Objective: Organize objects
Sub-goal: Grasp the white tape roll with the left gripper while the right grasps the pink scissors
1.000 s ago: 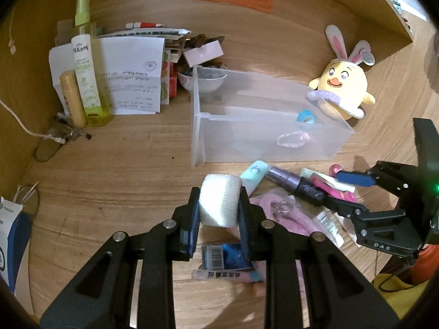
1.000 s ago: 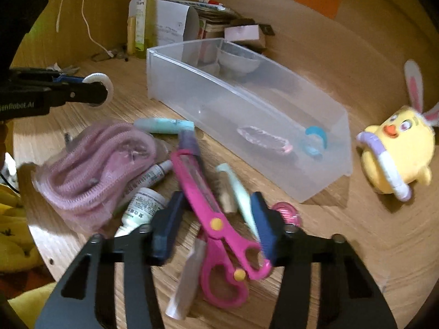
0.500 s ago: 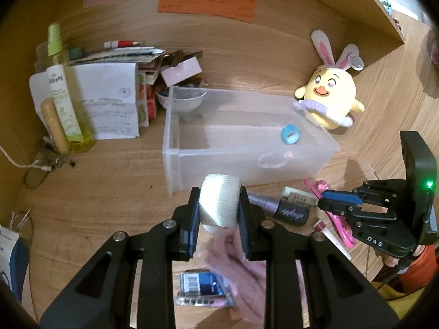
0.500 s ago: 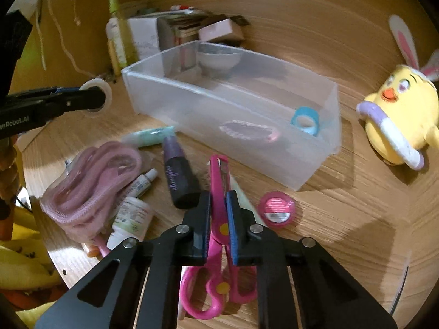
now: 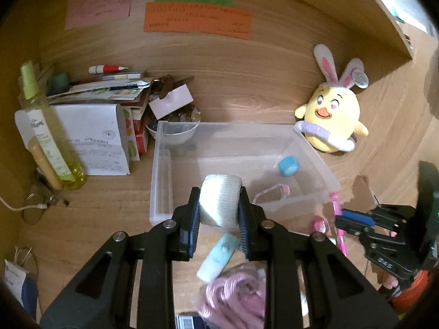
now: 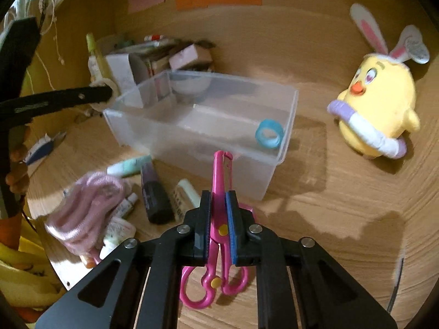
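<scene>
Scissors [image 6: 219,219], stiff and light, sit pinched at the pivot by the right gripper [image 6: 218,227], frame centre; left gripper [image 5: 218,213] clamps a soft bandage roll [image 5: 219,200].

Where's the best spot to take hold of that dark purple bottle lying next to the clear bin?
Probably grip the dark purple bottle across the middle of its round body, coming from above. It lies flat on the desk, with a pale tube close on one side and the pink hose on the other, so a top approach with narrow jaws seems safest.
</scene>
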The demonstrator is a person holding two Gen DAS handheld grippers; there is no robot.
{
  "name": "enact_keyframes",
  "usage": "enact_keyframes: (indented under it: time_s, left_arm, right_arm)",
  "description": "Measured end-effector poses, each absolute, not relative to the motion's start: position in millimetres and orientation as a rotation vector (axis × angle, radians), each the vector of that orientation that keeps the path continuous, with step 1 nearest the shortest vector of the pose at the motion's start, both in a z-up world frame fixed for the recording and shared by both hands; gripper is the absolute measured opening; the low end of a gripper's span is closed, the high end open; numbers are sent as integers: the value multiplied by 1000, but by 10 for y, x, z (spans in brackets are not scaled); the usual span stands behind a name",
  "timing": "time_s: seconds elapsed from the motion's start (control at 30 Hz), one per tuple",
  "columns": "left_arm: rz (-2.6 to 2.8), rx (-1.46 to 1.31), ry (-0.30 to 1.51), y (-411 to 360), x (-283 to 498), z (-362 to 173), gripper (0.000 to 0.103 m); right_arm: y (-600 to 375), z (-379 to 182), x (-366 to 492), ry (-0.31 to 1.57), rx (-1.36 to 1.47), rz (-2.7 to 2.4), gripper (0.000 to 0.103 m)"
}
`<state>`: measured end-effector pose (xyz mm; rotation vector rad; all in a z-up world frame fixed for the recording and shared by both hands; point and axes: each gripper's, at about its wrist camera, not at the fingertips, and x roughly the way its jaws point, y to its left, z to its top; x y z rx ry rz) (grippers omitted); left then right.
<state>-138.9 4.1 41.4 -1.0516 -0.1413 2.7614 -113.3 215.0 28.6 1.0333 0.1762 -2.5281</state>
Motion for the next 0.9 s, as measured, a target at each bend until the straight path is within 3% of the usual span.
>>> enact_keyframes:
  time_s: [0.67, 0.9]
  left_arm:
    - [2653, -1286, -90, 154, -2107, 35, 25]
    - [2640, -1320, -5, 227, -2182, -86, 27]
  right_arm:
    - [2298, 1158, -1258, 63, 702, -2693, 5]
    - [2274, 826, -1412, 84, 867, -2633, 5]
